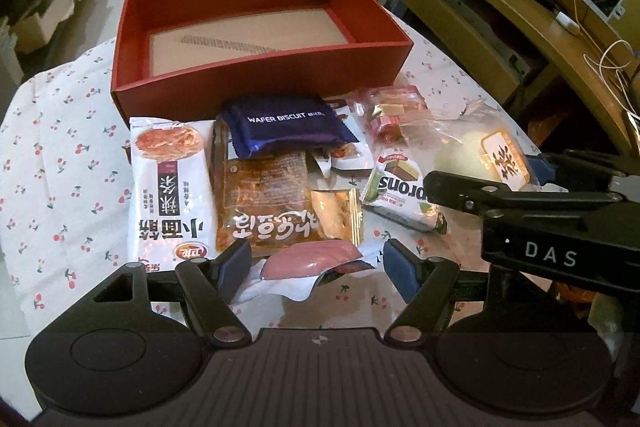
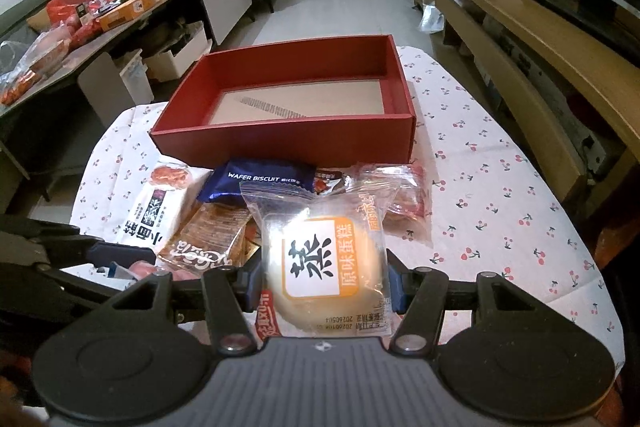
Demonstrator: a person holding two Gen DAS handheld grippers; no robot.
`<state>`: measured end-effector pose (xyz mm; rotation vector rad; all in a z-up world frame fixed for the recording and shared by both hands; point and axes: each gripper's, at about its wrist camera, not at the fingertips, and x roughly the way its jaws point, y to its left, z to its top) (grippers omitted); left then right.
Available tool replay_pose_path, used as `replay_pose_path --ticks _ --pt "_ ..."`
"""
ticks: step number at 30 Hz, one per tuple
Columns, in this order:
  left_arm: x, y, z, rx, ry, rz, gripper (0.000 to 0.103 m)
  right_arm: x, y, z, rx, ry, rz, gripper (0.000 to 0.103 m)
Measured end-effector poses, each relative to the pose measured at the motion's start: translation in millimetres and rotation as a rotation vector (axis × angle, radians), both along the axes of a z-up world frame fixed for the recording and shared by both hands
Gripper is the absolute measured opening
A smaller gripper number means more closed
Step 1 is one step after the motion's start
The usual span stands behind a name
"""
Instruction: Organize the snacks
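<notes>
A: Snacks status? Red box (image 2: pixel 280 143) has nothing in it, only a cardboard liner.

B: Right. All packets in a pile on the desk (image 2: pixel 500 187), just in front of the box. Nothing sorted yet.

A: Jaws?

B: Right gripper (image 2: pixel 324 287) holds the steamed cake packet (image 2: pixel 324 259), pads against both sides. Left gripper (image 1: pixel 316 263) stands wide around the pink sausage pack (image 1: pixel 308 261), not touching.

A: Remaining?

B: Everything, I'd say: wafer biscuit (image 1: pixel 280 125), noodle snack bag (image 1: pixel 170 187), the rest.
</notes>
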<state>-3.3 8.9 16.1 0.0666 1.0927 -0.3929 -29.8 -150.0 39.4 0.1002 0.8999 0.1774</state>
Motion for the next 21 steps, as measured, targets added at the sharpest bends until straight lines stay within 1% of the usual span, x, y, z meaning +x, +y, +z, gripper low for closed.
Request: replay_pose_path --ticks 21 --pt "-3.0 1.9 7.8 -0.014 -0.025 0.001 0.078 -3.1 0.4 7.6 0.008 -0.024 -0.008 0.063"
